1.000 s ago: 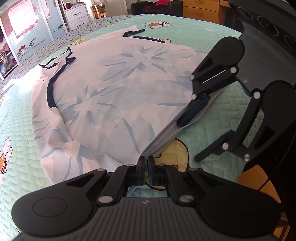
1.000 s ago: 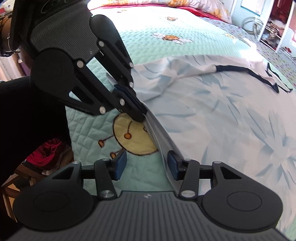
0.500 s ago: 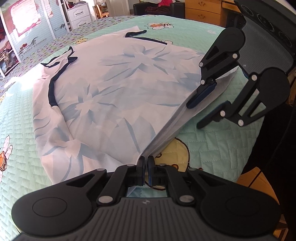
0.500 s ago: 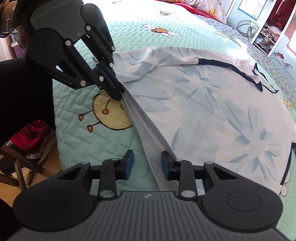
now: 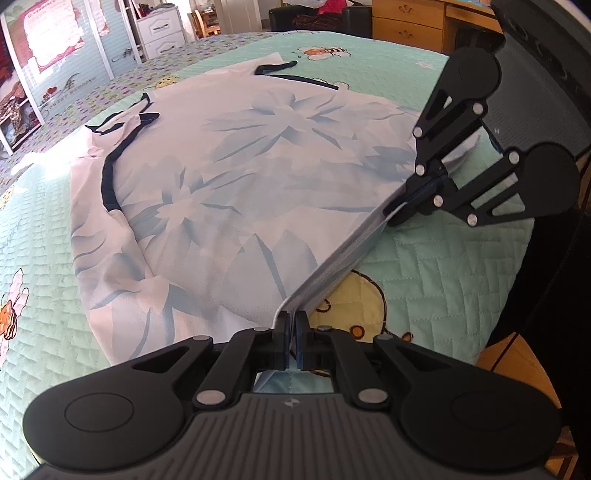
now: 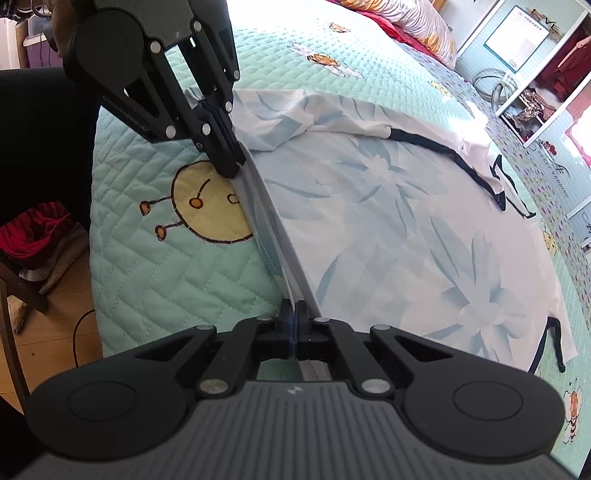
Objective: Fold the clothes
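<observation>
A white garment (image 5: 240, 184) with pale blue flowers and dark navy trim lies spread on the bed. My left gripper (image 5: 291, 325) is shut on its near hem, low in the left wrist view. Further along that hem, my right gripper (image 5: 397, 218) pinches the cloth. In the right wrist view, the right gripper (image 6: 294, 314) has its jaws closing together, with the pads pressing the folded edge of the garment (image 6: 406, 221). The left gripper (image 6: 231, 168) holds the same edge at the upper left. The hem runs taut and slightly raised between the two.
The bed has a mint quilted cover (image 5: 443, 280) with a yellow cartoon patch (image 6: 210, 206) under the raised hem. Its edge drops to a wooden floor (image 6: 55, 325) by a chair with red cloth (image 6: 29, 232). Pillows (image 6: 417, 22) lie far off, and a wooden dresser (image 5: 410, 18) stands beyond.
The right gripper's jaws, open around the hem before, have come together on it, and that gripper has rolled a little. The left gripper has kept its grip and place.
</observation>
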Tool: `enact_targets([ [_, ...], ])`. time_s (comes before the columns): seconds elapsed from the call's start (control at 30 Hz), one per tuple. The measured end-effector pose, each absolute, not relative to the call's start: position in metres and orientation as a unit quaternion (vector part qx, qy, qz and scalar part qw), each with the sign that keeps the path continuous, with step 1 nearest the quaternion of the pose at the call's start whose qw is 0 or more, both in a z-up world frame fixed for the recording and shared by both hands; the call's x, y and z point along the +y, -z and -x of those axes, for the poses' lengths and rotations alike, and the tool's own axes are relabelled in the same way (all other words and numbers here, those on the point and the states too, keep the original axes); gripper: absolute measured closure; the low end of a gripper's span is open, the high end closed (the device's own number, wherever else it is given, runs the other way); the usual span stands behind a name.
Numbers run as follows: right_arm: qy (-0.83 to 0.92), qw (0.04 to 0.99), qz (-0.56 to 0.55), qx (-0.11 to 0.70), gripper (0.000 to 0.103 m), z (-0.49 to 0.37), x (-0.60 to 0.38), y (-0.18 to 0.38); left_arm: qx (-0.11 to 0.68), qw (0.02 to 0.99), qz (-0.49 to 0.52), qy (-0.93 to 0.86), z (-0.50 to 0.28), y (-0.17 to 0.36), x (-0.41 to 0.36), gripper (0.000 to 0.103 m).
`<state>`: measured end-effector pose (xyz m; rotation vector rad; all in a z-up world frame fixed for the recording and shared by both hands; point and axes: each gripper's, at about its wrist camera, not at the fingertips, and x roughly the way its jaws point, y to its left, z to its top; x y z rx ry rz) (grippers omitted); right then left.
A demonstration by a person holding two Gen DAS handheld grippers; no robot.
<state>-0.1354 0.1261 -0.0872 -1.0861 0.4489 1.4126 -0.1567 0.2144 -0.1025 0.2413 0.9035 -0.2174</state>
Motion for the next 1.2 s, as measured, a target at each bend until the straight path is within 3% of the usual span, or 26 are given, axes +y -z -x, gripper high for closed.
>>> enact_targets([
  [0.13, -0.63, 0.586, 0.454, 0.232, 0.103, 0.136, 0.121, 0.078, 0.457, 0.866, -0.135, 0.152, 0.168, 0.102, 0.209, 0.103],
  [0.37, -0.625, 0.593, 0.451, 0.231, 0.103, 0.137, 0.119, 0.086, 0.467, 0.858, -0.139, 0.159, 0.171, 0.107, 0.211, 0.103],
  [0.57, -0.615, 0.578, 0.511, 0.164, 0.103, 0.16, 0.113, 0.097, 0.463, 0.867, -0.133, 0.129, 0.181, 0.107, 0.209, 0.102],
  [0.73, -0.625, 0.56, 0.526, 0.14, 0.102, 0.177, 0.102, 0.1, 0.467, 0.877, -0.073, 0.086, 0.195, 0.107, 0.223, 0.101],
  [0.97, -0.627, 0.597, 0.429, 0.257, 0.099, 0.156, 0.082, 0.084, 0.452, 0.888, -0.046, 0.064, 0.207, 0.096, 0.224, 0.101],
  [1.03, -0.614, 0.629, 0.372, 0.299, 0.093, 0.138, 0.072, 0.075, 0.44, 0.895, -0.036, 0.066, 0.205, 0.089, 0.222, 0.099],
  [1.07, -0.603, 0.642, 0.366, 0.301, 0.086, 0.133, 0.068, 0.074, 0.433, 0.898, -0.035, 0.074, 0.201, 0.086, 0.217, 0.098],
  [1.2, -0.559, 0.669, 0.4, 0.283, 0.085, 0.125, 0.051, 0.08, 0.407, 0.904, -0.041, 0.124, 0.183, 0.079, 0.188, 0.095],
])
